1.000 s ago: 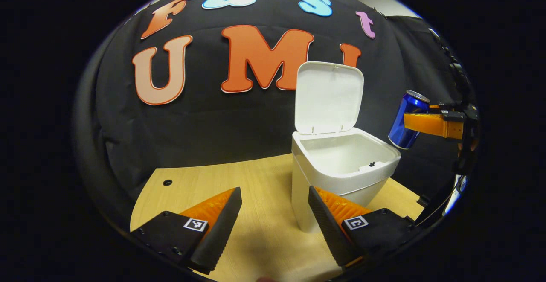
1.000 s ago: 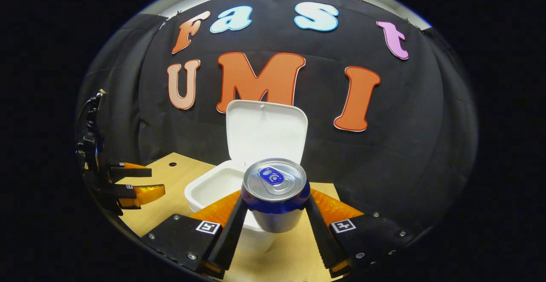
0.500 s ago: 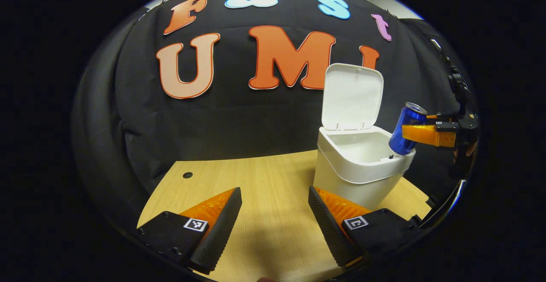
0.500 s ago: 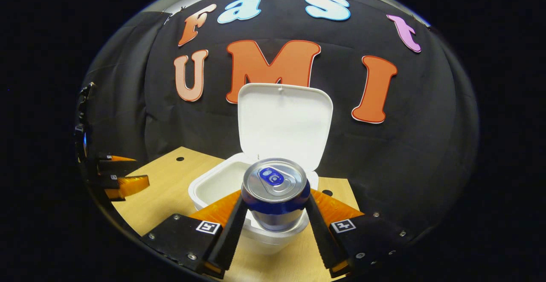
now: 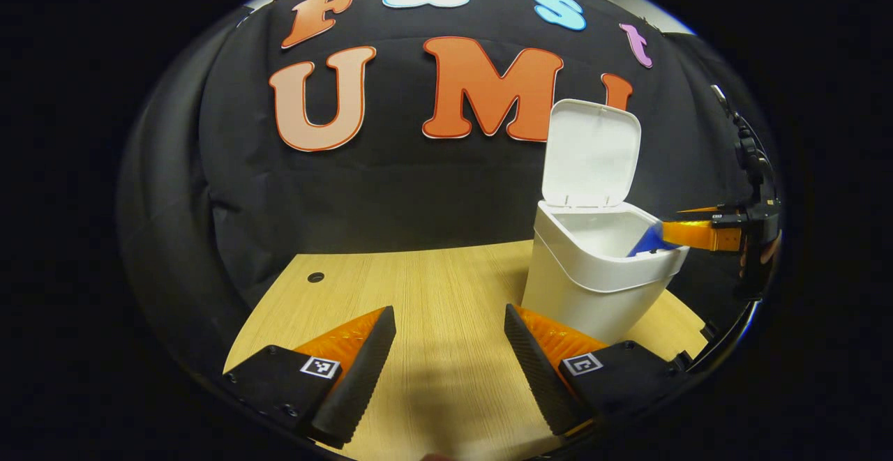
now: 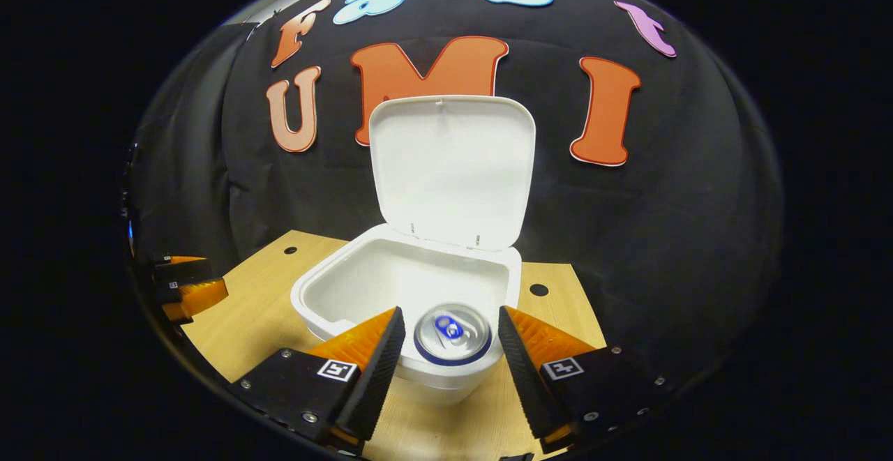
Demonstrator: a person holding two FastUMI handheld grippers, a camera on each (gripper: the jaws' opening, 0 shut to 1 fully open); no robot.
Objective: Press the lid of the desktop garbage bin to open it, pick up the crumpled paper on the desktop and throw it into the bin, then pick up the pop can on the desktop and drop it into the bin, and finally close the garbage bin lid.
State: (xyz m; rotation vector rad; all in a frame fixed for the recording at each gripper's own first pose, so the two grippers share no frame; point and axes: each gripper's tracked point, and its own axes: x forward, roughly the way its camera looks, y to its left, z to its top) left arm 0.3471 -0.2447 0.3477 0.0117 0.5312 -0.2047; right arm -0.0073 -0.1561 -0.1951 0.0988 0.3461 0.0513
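Observation:
The white bin [image 5: 589, 286] stands on the wooden table with its lid [image 5: 591, 154] raised upright. In the right gripper view the bin [image 6: 317, 293] lies just below my right gripper [image 6: 450, 314], which is open above the near rim. The blue pop can [image 6: 452, 334] sits loose between and below the fingers, top up, inside the bin. In the left gripper view only a blue part of the can [image 5: 645, 243] shows above the rim, beside my right gripper [image 5: 691, 234]. My left gripper [image 5: 450, 311] is open and empty over the table, left of the bin.
The wooden table [image 5: 418, 286] has a small round hole [image 5: 315, 277] near its back left corner and ends at the black cloth wall. In the right gripper view the left gripper [image 6: 192, 286] sits at the far left, and a hole [image 6: 538, 289] lies right of the bin.
My right gripper carried the can over the bin, lowered and opened; the can has left the fingers and dropped into the bin. My left gripper drew back leftward from the bin.

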